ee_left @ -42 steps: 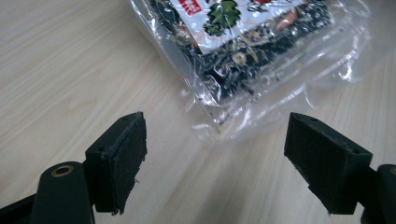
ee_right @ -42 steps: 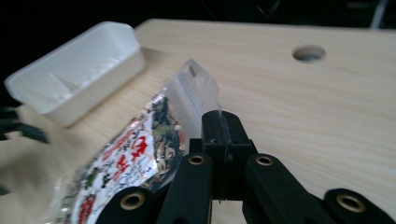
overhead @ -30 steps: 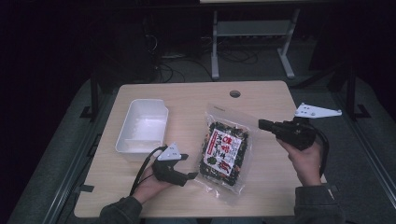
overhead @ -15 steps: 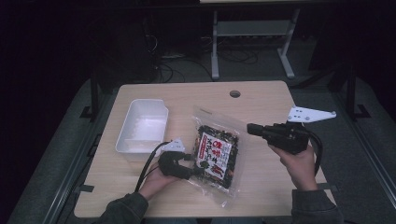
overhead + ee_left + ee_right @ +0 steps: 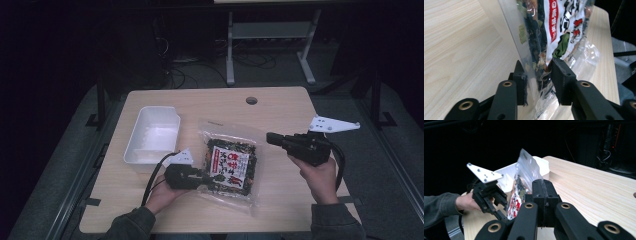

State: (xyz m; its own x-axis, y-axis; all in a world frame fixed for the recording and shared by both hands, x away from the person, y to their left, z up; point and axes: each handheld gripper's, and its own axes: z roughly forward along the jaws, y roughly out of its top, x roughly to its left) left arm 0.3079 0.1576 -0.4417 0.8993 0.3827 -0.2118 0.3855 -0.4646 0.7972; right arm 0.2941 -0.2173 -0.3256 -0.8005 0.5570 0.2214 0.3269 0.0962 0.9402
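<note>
Since the earlier frame the left tongs (image 5: 206, 176) have just been closing and now pinch the edge of the clear crinkly plastic snack bag (image 5: 232, 162), lifting it off the wooden desk (image 5: 280, 112). It looks light, floppy and slippery, so its seam edges are the place to grip. The right tongs (image 5: 270, 138) hover clenched, empty.

A light wooden desk (image 5: 210, 100) with a round cable hole (image 5: 251, 100) near its far edge stands on grey carpet (image 5: 60, 175); the room beyond lies in deep shadow; a pale metal frame (image 5: 270, 40) rises behind the desk, with loose cables (image 5: 200, 67) on the floor beside it; dark posts (image 5: 101, 97) flank the desk.
</note>
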